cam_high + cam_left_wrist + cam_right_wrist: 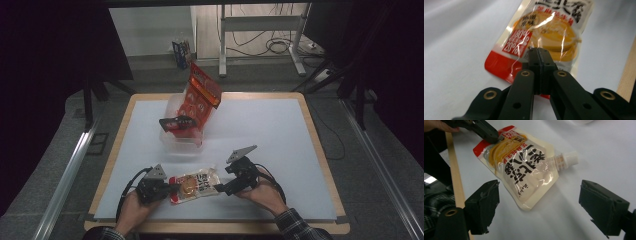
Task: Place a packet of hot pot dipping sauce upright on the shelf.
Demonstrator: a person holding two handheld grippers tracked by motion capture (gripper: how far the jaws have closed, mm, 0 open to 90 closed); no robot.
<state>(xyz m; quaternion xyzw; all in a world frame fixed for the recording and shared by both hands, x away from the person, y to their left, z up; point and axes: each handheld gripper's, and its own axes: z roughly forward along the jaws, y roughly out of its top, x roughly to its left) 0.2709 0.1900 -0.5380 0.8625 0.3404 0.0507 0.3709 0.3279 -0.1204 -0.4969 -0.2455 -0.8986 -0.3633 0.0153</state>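
A spouted pouch (pixel 194 186) is seen lying flat on the white surface (pixel 270 130) near its front edge, between the two claws. The left claw (pixel 539 51) is clamped together on the pouch's red bottom edge. The right claw (pixel 539 207) is held apart, its jaws either side of the pouch's upper end without touching it; the white cap (pixel 570 158) lies just beyond. Farther back, a clear plastic container (pixel 181 135) is noted, holding a red snack bag (pixel 200 95).

The left gripper (pixel 539 51) is clamped tight, while the right gripper (pixel 539 202) (held low, nearly level) gapes wide.
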